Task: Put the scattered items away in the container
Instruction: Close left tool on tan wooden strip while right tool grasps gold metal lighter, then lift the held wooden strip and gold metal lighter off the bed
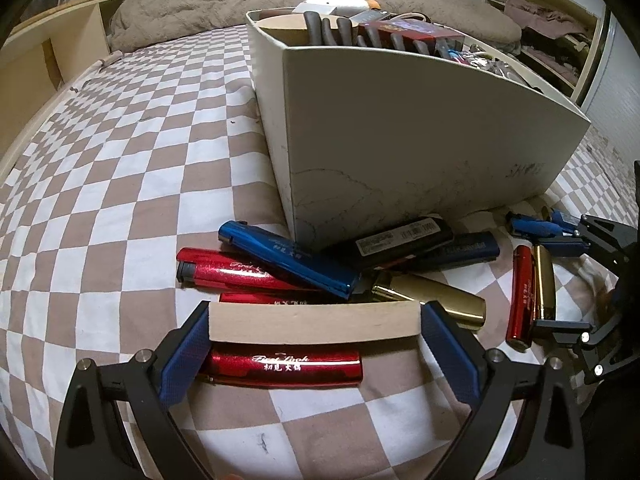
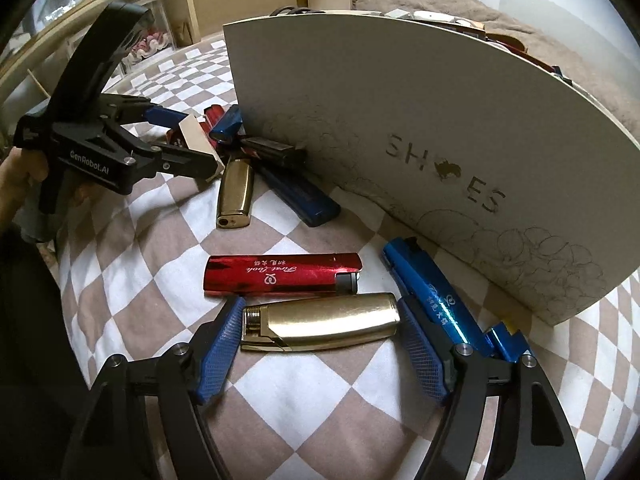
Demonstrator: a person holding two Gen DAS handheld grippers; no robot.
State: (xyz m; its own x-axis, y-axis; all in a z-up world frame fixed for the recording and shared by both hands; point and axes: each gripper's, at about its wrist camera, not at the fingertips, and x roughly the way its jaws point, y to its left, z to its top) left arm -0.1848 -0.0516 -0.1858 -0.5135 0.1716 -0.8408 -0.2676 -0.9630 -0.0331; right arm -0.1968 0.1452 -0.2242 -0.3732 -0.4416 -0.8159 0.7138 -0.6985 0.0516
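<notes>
Lying flat on the checked sheet (image 2: 132,240), the gold lighter (image 2: 320,322) is being squeezed end to end by the right gripper (image 2: 320,308), which is clenched on it. Its long side is being kept running left to right across the right wrist view, with the flame end pointing left. It is being held just in front of the white shoe box (image 2: 400,100), not touching it.

A cardboard strip (image 1: 316,322) is being gripped across its length by the left gripper (image 1: 316,312), just above a red lighter with white writing (image 1: 284,366).

The gold lighter is being crowded on two sides. Another red lighter (image 2: 280,274) is being left just behind it, lined up the same way. A blue lighter (image 2: 432,300) is being left slanted at its right, close to the box wall. More lighters are being left in a heap (image 1: 360,256) against the box corner, some lying over others.

The inside of the box is being hidden by its tall wall in the right wrist view. A small blue thing (image 2: 504,340) is being partly covered by the right finger and cannot be made out.
</notes>
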